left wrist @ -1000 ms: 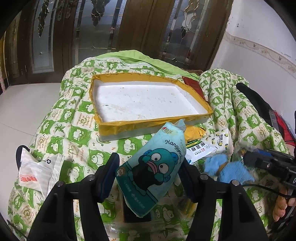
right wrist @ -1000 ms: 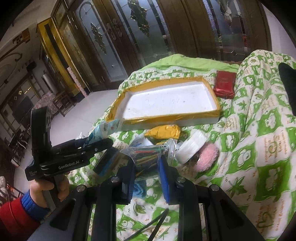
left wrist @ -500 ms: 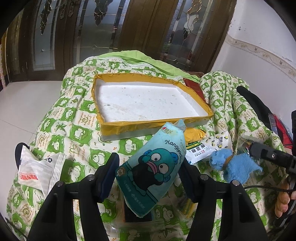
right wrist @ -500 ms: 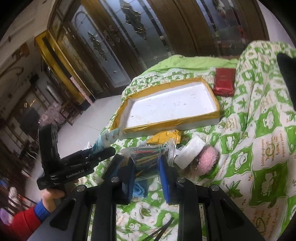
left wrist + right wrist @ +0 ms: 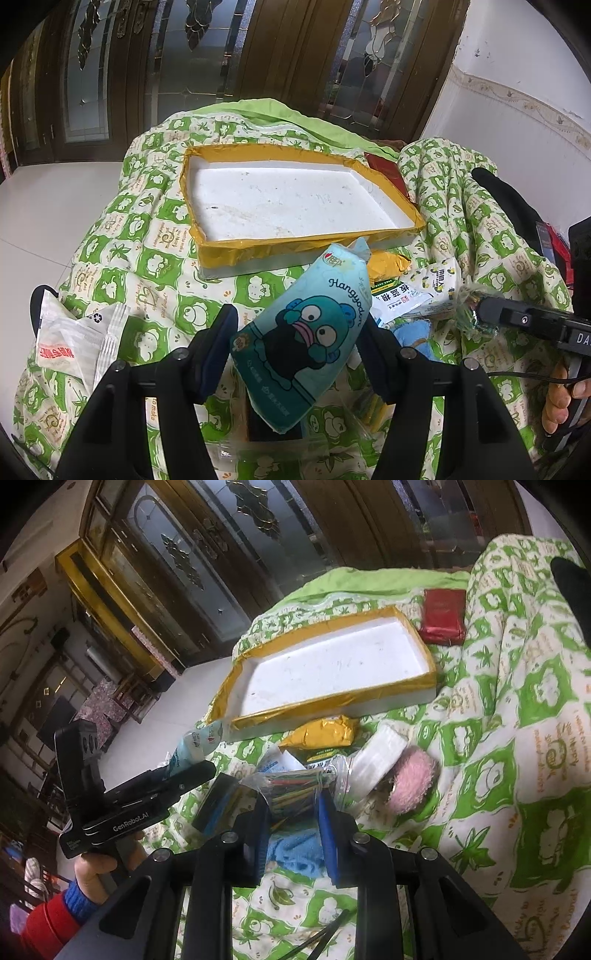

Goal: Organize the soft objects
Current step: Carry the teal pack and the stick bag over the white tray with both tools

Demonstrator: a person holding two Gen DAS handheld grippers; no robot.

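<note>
Both views are lit by soft, even daylight; shadows are faint. Strong fisheye bending and black vignetted corners are seen; focus is sharp.

Dark wooden doors [image 5: 258, 55] with leaded glass, pale tiled floor [image 5: 48, 221], white wall [image 5: 517, 66] beyond.

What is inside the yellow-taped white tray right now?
Nothing: the tray shows only a bare, scuffed white floor. Both views see all of its floor, so nothing is hidden.
</note>
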